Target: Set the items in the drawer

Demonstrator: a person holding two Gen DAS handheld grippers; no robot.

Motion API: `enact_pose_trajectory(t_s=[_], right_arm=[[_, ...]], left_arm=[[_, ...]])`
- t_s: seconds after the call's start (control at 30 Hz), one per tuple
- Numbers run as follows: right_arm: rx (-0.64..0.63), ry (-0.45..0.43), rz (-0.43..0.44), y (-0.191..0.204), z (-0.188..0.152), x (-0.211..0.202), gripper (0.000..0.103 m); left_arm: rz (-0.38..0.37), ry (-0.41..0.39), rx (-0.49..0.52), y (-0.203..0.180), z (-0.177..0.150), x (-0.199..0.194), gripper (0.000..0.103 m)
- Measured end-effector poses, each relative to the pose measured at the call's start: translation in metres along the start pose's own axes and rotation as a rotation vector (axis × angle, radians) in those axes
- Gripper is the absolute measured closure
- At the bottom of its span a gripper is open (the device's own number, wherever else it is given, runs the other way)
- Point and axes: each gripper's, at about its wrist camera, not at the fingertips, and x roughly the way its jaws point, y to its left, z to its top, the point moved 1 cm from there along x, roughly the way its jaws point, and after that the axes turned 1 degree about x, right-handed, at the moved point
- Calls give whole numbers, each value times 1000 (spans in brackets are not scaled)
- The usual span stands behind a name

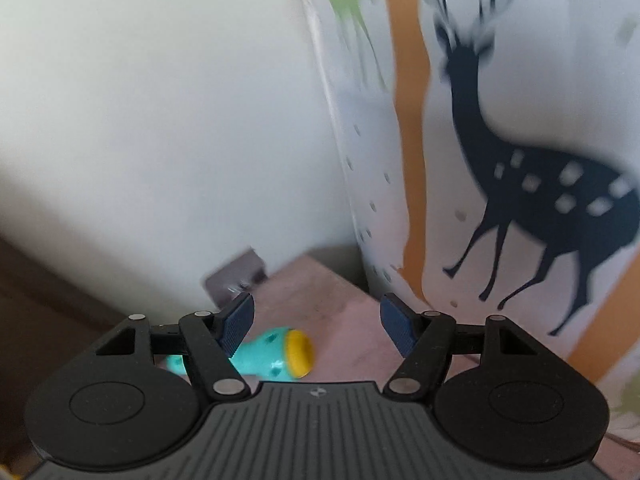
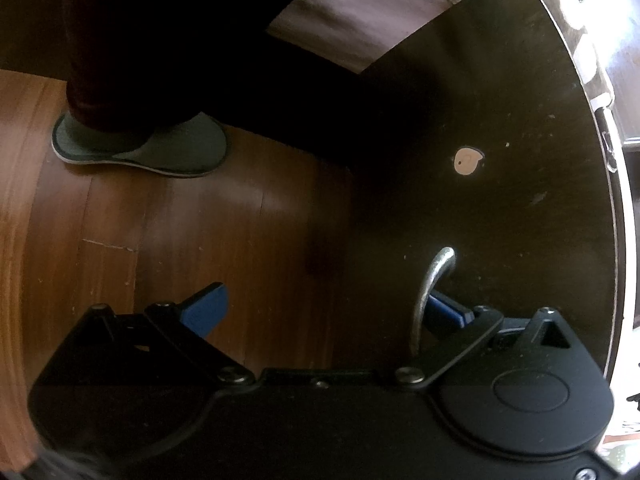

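1. In the left wrist view, the left tongs [image 1: 317, 322] stand apart with nothing between their blue-padded fingers [image 1: 237, 322].
2. Just beyond and below the left finger lies a turquoise plastic toy with a yellow cap-like end [image 1: 276, 354], on its side on a pale pinkish-brown surface [image 1: 344, 320]. Its near end is hidden behind the tongs' black linkage; the yellow end points right.
3. Farther on, at the surface's far left edge, a small grey blurred block [image 1: 236, 276] sits against a plain white wall [image 1: 160, 120].
4. To the right, rising from the surface's far side, is a white panel printed with a dark blue spotted deer [image 1: 532, 184], an orange vertical band [image 1: 410, 120] and a green blurred shape [image 1: 352, 4]. It closes off the right side of the scene.
5. In the right wrist view, the right tongs [image 2: 320, 312] are wide apart. The right finger [image 2: 446, 308] is tucked behind a curved silver metal handle [image 2: 430, 288] on a dark brown drawer front [image 2: 500, 200]; the left finger hangs free over the floor.
6. Farther up the drawer front is a small tan heart-shaped sticker [image 2: 468, 161].
7. Left of the drawer, a reddish-brown wooden floor [image 2: 160, 232] stretches away, with a scratch near the left.
8. At the far left, a grey slipper [image 2: 160, 152] under a dark trouser leg [image 2: 120, 40] stands on the floor.
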Motion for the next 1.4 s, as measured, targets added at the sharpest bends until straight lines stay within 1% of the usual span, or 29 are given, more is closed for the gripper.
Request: enact_pose_trajectory(t_s=[0.07,0.1,0.13,0.23,0.27,0.37,0.43,0.5,0.53,0.57,0.7,0.73,0.77,0.83,0.9,0.97,1.03,1.07,1.13,1.27,1.33,1.4], right_arm=[[4,8,1,-1,2,1,0],[6,10,0,-1,3,2,0],[6,10,0,-2,3,2,0],[-6,3,-2,-1,1,2,0],[-11,1,-3,0,0,2,0],[-14,1,-2,0,-2,2,0],[-16,1,-2,0,-2,2,0],[-20,-1,-3,0,-3,1,0],[-21,-1,-4,0,-3,1,0],[-21,-1,-3,0,-3,1,0],[-18,-2,-2,-2,-1,1,0],[-17,-2,-2,-2,-1,1,0],[-16,-3,-2,-2,-1,2,0],[-13,-3,-3,-2,-1,2,0],[-12,-4,-4,-2,-1,1,0],[-11,-4,-5,-1,-1,1,0],[-9,-3,-4,-1,0,1,0],[-9,-3,-4,-1,0,1,0],[-11,-5,-4,-1,-1,1,0],[-10,-8,-6,-1,-2,1,0],[-7,-8,-7,0,-2,1,0],[-8,-8,-6,0,-2,1,0]], left_arm=[[-18,95,10,0,0,13,33],[-18,164,16,3,-2,13,33],[-15,196,15,7,-3,8,32],[20,90,-31,25,-9,-32,32],[45,48,-76,34,-12,-46,32],[188,-51,-239,68,-36,-80,32],[239,-61,-316,91,-52,-98,32],[289,-43,-351,110,-65,-97,32],[327,-30,-352,118,-72,-96,32],[348,-19,-334,120,-75,-96,32],[398,41,-165,111,-77,-84,32],[401,54,-121,110,-76,-82,32],[392,56,-116,112,-75,-82,32],[374,57,-152,118,-72,-79,32],[366,62,-191,125,-80,-81,32],[314,68,-201,125,-85,-71,32],[259,112,-174,119,-84,-71,32],[252,123,-148,113,-83,-77,32],[225,91,-104,101,-82,-94,32],[234,68,-80,99,-78,-104,32],[234,72,-55,100,-77,-100,32],[211,86,-36,103,-78,-93,32]])
